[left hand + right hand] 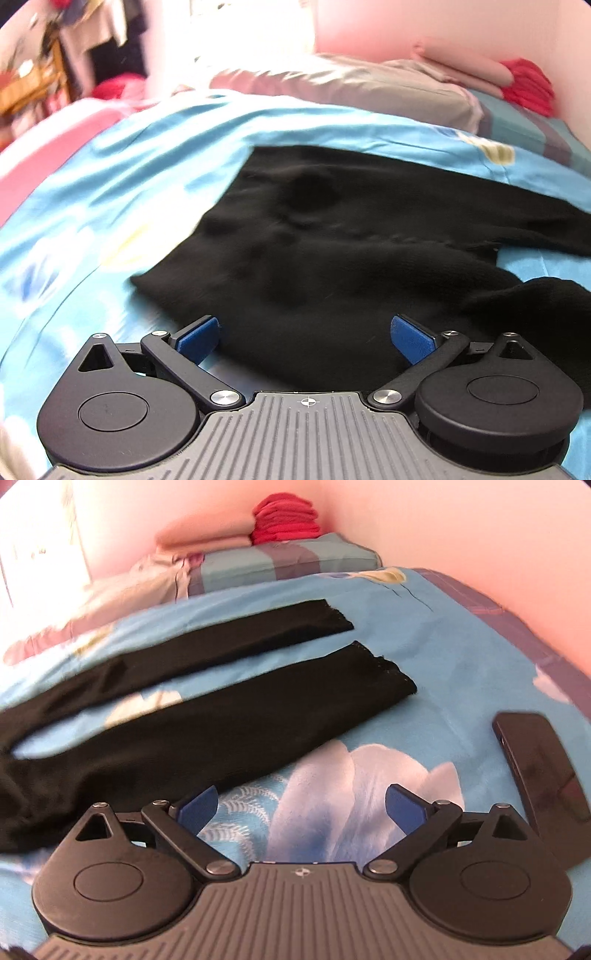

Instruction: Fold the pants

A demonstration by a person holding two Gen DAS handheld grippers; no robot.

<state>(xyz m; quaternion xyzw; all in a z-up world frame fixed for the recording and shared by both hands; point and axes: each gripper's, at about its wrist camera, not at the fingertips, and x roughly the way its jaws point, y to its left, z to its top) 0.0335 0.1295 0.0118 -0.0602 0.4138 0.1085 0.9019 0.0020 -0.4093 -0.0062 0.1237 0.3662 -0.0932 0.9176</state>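
Black pants point(314, 236) lie ahead of the spread left gripper point(306, 338); right gripper point(301, 806), likewise spread, hovers over blue bedsheet point(443, 672).

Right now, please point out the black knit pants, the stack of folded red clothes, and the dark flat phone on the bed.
black knit pants point(229, 716), right wrist view, middle of the nearer leg.
stack of folded red clothes point(286, 518), right wrist view, centre of the stack.
dark flat phone point(543, 771), right wrist view, middle of its face.

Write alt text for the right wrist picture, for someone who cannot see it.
Black pants lie flat on a blue flowered bedsheet, the two legs spread apart and reaching away to the right. The right gripper is open over bare sheet beside the nearer leg, holding nothing. A dark phone-like object lies to the right.
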